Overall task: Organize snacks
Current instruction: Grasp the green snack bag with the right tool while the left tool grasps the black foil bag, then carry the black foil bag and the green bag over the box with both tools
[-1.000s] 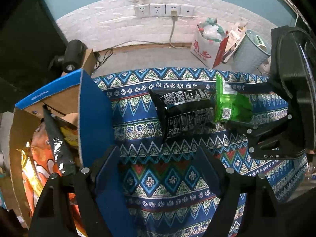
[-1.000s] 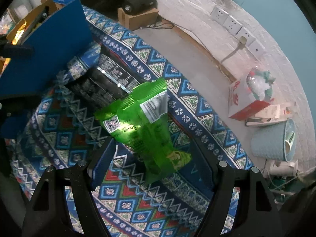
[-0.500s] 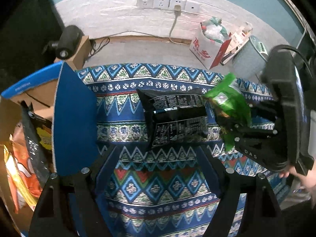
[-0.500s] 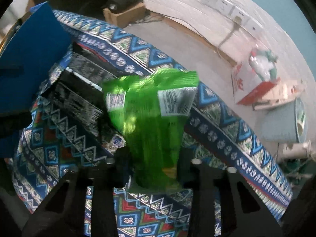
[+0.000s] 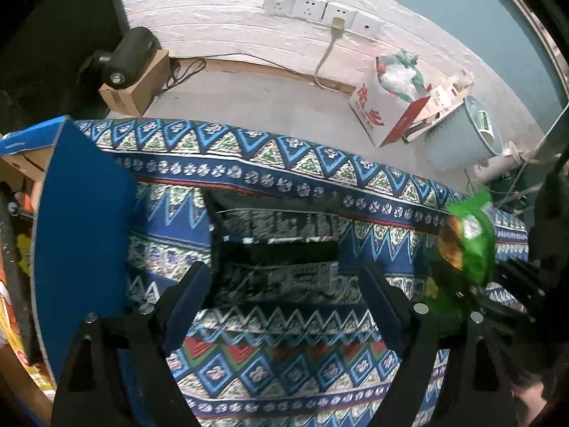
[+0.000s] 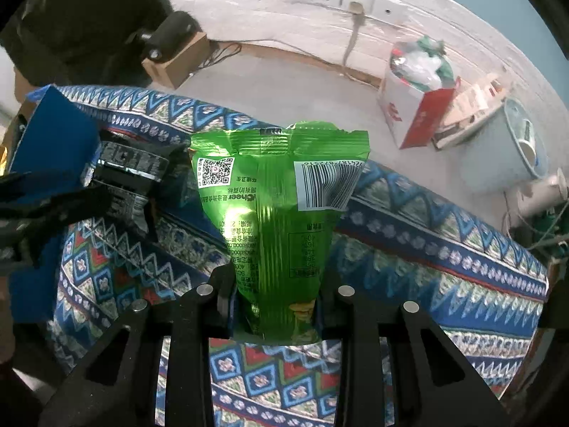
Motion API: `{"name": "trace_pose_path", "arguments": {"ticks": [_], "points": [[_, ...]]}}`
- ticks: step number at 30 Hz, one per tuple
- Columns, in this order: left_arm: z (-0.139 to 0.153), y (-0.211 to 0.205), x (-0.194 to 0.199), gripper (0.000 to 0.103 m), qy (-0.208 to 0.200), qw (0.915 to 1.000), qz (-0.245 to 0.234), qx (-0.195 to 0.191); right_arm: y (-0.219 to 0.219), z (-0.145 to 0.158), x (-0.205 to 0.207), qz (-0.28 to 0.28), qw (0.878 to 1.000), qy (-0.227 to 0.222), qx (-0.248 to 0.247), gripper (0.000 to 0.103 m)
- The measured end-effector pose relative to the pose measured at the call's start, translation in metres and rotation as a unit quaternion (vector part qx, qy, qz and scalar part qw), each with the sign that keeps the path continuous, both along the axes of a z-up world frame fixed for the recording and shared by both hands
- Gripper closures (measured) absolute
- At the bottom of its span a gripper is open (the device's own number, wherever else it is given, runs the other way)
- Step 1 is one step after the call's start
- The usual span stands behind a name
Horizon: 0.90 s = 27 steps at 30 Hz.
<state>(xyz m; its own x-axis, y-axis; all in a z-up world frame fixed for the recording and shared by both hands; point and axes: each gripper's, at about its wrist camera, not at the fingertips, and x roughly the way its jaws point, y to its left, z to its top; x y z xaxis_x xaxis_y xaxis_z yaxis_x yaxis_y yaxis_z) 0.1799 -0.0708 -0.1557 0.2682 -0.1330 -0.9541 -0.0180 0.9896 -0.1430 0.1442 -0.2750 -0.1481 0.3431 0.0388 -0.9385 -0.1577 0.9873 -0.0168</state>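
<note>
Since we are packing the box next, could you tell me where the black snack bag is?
The black snack bag lies on the patterned cloth just ahead of the open left gripper, beside the blue box flap.

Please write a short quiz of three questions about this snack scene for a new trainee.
1. True or false: the right hand-held gripper is shut on the green snack bag.
2. What lies on the patterned cloth between the fingers of the left hand-held gripper?
A. black snack bag
B. red cup
C. spoon
3. Fill in: the left hand-held gripper is ____ (open/shut).

Key: 1 true; 2 A; 3 open.
</note>
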Motion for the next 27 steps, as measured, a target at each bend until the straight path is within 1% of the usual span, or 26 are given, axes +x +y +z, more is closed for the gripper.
{"name": "trace_pose_path", "arguments": {"ticks": [3,6,9,10,13,18,19,21,24,25,26,27], "points": [[-0.01,-0.012,0.005,0.016,0.01,0.9996,-0.007,0.025,-0.011,0.005,-0.008,-0.007,1.0,-0.009,0.005,0.074],[-0.023,-0.022,0.008,0.016,0.026,0.9975,-0.018,0.063,-0.018,0.012,-0.012,-0.012,1.0,-0.017,0.01,0.074],[-0.031,-0.027,0.009,0.015,0.027,0.9951,-0.026,0.092,-0.02,0.018,-0.015,-0.015,0.999,-0.026,0.014,0.074],[-0.033,-0.029,0.01,0.013,0.024,0.994,-0.03,0.102,-0.02,0.021,-0.017,-0.016,0.999,-0.03,0.016,0.074],[-0.035,-0.032,0.011,0.01,0.019,0.9931,-0.04,0.109,-0.019,0.026,-0.017,-0.014,0.999,-0.035,0.021,0.074],[-0.035,-0.031,0.012,0.01,0.003,0.9926,-0.049,0.111,-0.01,0.028,-0.019,-0.004,0.999,-0.042,0.018,0.074],[-0.035,-0.029,0.012,0.011,0.0,0.9928,-0.048,0.11,-0.009,0.028,-0.019,-0.003,0.999,-0.042,0.018,0.074],[-0.034,-0.025,0.011,0.022,-0.009,0.9931,-0.041,0.11,-0.008,0.028,-0.021,-0.005,0.999,-0.042,0.019,0.074],[-0.031,-0.019,0.012,0.031,-0.016,0.9939,-0.042,0.101,-0.007,0.029,-0.023,-0.006,0.999,-0.042,0.019,0.074],[-0.03,-0.017,0.011,0.037,-0.02,0.9938,-0.043,0.101,-0.006,0.03,-0.024,-0.006,0.999,-0.043,0.019,0.074],[-0.028,-0.017,0.01,0.04,-0.023,0.9936,-0.044,0.102,-0.005,0.031,-0.025,-0.006,0.999,-0.044,0.019,0.074],[-0.027,-0.016,0.01,0.041,-0.026,0.9939,-0.046,0.097,-0.005,0.031,-0.025,-0.007,0.999,-0.045,0.02,0.074]]}}
